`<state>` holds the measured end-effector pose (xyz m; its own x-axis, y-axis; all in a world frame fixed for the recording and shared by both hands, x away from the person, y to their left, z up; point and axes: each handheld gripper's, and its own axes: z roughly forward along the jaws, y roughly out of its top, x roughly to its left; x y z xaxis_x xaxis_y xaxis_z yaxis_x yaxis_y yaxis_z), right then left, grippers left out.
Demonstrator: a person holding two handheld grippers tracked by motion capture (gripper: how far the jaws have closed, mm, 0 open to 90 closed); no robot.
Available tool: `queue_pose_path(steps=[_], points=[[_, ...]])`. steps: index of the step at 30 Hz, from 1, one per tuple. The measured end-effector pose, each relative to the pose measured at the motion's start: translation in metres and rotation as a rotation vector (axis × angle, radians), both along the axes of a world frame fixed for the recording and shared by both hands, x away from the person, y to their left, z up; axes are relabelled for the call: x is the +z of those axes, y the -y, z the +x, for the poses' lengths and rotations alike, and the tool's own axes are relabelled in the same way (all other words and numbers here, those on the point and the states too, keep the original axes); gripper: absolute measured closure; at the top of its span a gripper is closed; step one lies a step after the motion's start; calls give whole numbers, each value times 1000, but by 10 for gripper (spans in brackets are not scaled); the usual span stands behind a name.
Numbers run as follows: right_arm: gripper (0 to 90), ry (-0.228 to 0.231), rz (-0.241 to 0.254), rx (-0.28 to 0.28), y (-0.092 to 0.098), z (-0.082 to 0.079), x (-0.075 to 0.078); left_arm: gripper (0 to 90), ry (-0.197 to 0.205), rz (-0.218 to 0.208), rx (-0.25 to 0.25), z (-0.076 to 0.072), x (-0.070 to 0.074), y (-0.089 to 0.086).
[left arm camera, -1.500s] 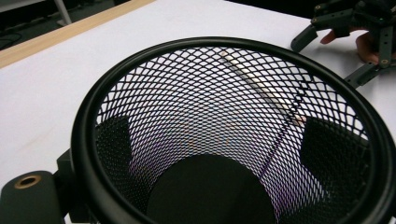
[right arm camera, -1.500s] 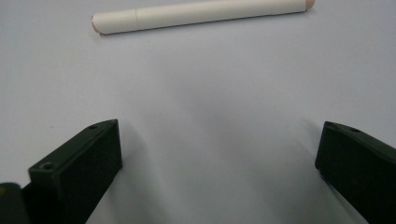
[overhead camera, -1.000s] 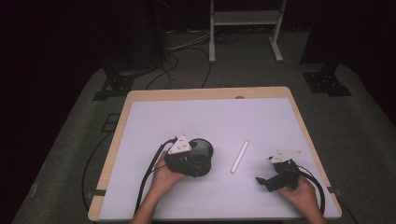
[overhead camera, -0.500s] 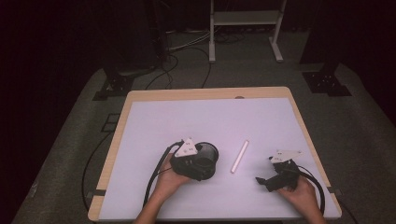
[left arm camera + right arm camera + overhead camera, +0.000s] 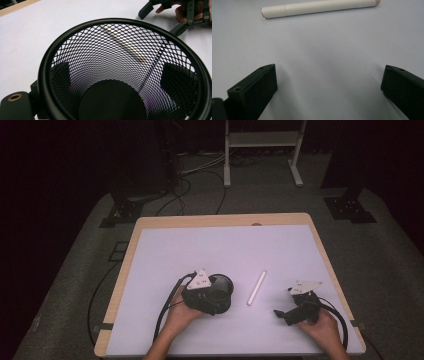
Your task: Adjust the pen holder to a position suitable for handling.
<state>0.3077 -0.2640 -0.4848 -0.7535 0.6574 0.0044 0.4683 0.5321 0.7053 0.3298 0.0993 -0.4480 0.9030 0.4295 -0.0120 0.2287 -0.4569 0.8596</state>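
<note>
- High view: gripping the black mesh cup [image 5: 223, 286] with the left gripper [image 5: 207, 296], and tipping it so the mouth is facing back along the tool toward the hand. Having slid a little to the right over the last second, now bringing the cup nearer to the white pen [image 5: 257, 286], which is lying flat on the white table sheet [image 5: 210, 245] just beyond the cup's far side and not touching it.
- High view again: resting the right gripper [image 5: 281, 312] low on the sheet and keeping it almost where it was a second ago, with jaws pointing across at the pen from its other side — pen sitting between the two tools.
- Left gripper view: looking straight down into the cup [image 5: 112, 105]. Showing both jaws as dark patches through the mesh, one on each side and outside the wall, pressing in on the cup and pinching it. Showing the pen [image 5: 125, 45] through the weave, ahead of the tool and slanting away, with the other tool beyond it at the upper right.
- Right gripper view: spreading the jaws wide with nothing between them. Pen [image 5: 319, 7] lying crosswise ahead of the tips, a clear gap away.
- Judging from the shift: likely staging the cup beside the pen for loading — pen not yet picked up, with the open right tool looking best placed for closing in on it.
</note>
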Motion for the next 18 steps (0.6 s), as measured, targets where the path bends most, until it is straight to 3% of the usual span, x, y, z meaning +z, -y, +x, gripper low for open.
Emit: queue_pose_path(steps=[10, 18], points=[[0, 0, 0, 0, 0, 0, 0, 82, -3, 7, 6, -1, 0, -1], [0, 3, -1, 3, 0, 0, 0, 0, -22, 26, 24, -1, 3, -5]])
